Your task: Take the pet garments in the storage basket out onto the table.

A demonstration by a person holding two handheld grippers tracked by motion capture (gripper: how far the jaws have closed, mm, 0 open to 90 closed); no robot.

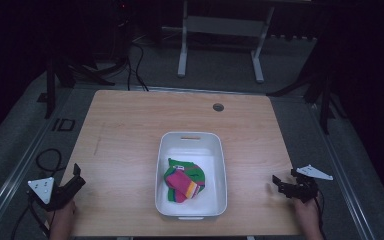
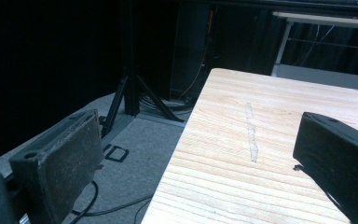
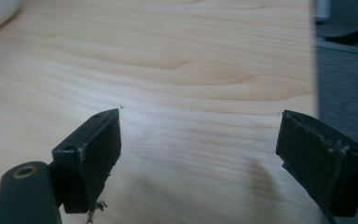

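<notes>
1. Inside the white bin (image 1: 190,145) at table centre lies a folded pair of socks (image 1: 184,181), green and pink.
2. Expected handling: light, soft, limp. Pinch the thick folded middle.
3. Left gripper (image 1: 76,176) and right gripper (image 1: 276,183): jaws released, empty, well apart from the bin.

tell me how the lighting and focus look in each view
High view: table and white bin lit, surroundings nearly black. Left gripper view: dark backdrop, near jaws slightly soft. Right gripper view: even light on the wood, faint shadow under the right gripper, far edge blurred.
</notes>
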